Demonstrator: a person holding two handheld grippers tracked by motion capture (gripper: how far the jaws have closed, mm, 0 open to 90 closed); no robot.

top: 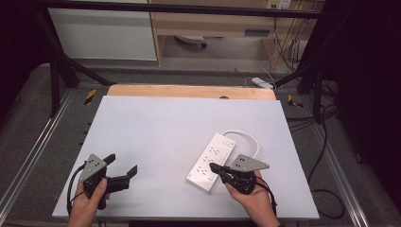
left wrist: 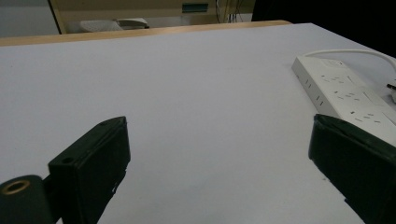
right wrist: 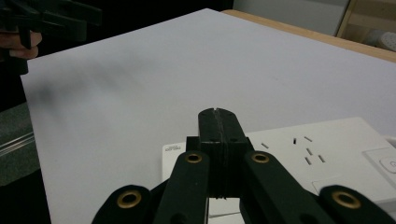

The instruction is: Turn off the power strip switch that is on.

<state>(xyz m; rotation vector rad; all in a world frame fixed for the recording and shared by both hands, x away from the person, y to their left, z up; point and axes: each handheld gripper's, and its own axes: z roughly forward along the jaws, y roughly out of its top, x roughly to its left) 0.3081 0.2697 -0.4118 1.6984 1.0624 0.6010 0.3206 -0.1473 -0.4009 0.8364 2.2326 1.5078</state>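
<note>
While under pressed-together jaws of right gripper (right wrist: pixel 217 114), power strip (top: pixel 211 162).

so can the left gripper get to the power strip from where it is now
Probably yes. The left gripper is open over bare table, and nothing lies between it and the power strip. The right gripper, jaws shut, hangs over the strip's near end, so the far end looks freer.
</note>
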